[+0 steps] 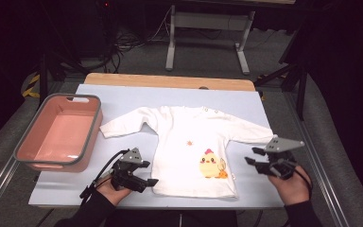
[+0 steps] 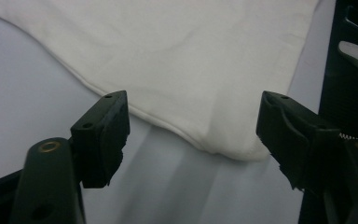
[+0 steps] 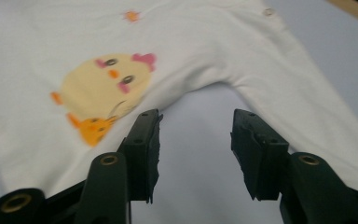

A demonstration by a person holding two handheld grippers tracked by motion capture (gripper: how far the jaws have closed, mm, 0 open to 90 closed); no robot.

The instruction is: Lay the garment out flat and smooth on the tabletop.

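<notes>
A small white long-sleeved shirt (image 1: 189, 142) with a yellow chick print (image 1: 211, 164) lies flat, front up, on the pale sheet. My left gripper (image 1: 152, 181) sits at the shirt's lower left hem corner (image 2: 233, 147), jaws apart, the corner lying between them untouched. My right gripper (image 1: 251, 157) hovers right of the shirt body, below the right sleeve (image 3: 303, 93), jaws apart over bare sheet with nothing between them. In the right gripper view the chick print (image 3: 100, 91) lies to the left of the jaws.
A pink tub with a grey rim (image 1: 26, 142) stands at the left of the table, with nothing in it. The pale sheet (image 1: 246, 101) covers a wooden tabletop (image 1: 170, 80). A metal frame stands on the floor beyond.
</notes>
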